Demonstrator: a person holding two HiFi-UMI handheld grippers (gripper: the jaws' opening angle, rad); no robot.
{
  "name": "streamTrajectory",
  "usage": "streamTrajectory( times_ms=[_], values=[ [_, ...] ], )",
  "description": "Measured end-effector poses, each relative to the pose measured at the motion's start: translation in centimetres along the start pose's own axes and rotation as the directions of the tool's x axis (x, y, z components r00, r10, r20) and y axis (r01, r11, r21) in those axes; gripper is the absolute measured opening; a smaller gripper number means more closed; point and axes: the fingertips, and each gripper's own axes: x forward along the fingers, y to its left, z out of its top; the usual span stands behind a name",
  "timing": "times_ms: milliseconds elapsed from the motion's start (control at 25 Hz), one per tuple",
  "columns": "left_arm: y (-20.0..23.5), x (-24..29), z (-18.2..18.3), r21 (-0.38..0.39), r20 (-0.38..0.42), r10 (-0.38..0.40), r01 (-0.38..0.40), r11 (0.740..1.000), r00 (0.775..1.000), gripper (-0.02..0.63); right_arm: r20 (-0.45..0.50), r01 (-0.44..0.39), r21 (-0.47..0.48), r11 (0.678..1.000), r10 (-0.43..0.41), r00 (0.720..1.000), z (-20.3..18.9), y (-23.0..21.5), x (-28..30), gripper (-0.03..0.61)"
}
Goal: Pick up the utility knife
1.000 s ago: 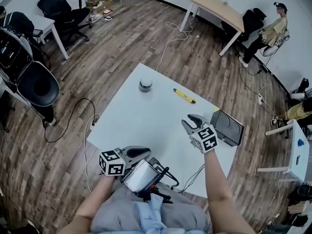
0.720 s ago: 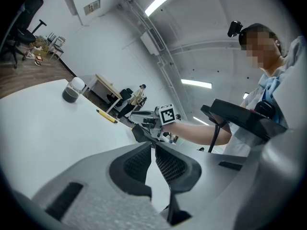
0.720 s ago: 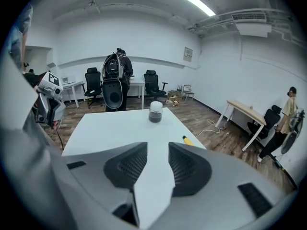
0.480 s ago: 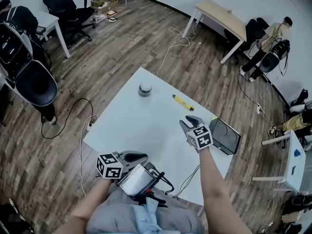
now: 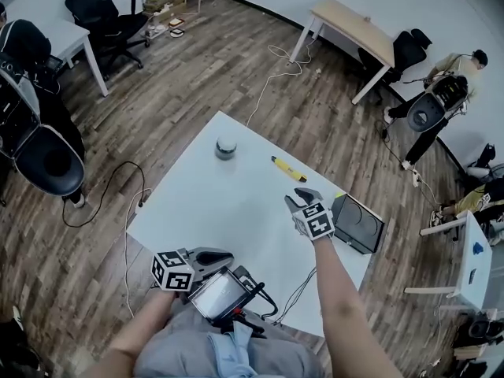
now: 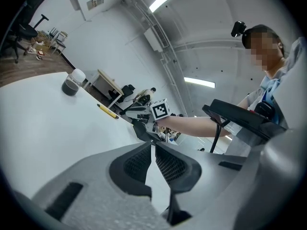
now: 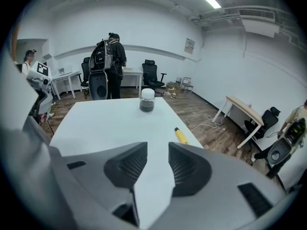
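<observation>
One work table point(image 5: 213, 211) bearing one yellow utility knife point(image 5: 288, 169), one lidded jar point(image 5: 226, 148) and one black box point(image 5: 358, 224). Two handheld grippers: one left gripper point(image 5: 227, 254), one right gripper point(image 5: 305, 196). One wooden desk point(image 5: 352, 20) stands beyond.

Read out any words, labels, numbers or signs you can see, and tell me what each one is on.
No text here can be read.
Marker cube on the right gripper: square pattern only, no letters.
Marker cube on the left gripper: the same.
Wall notice: too small to read.
Wall plate: too blurred to read.
</observation>
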Motion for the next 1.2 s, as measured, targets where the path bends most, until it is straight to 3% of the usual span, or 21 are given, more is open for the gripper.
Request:
streamTrajectory(
  times_ms=[400,920,1200],
  values=[
    [0.9,0.3,-0.8,-0.025,-0.023,0.016,-0.016,1.000,1.000,0.020,-0.026,0.012,-0.050,0.999,-0.013,1.000,-0.8,-1.5,2.1,0.115],
    [2.0,-0.1,-2.2,-0.062,-0.064,0.036,-0.040,0.997,0.997,0.020,-0.014,0.051,-0.010,0.999,-0.052,0.999,-1.8,-4.2,4.6,0.114],
    [2.4,-1.1,-3.3,-0.099,-0.081,0.042,-0.050,0.994,0.996,0.020,-0.059,0.064,-0.081,0.995,-0.069,0.996,-1.9,-6.0,5.5,0.115]
  ],
)
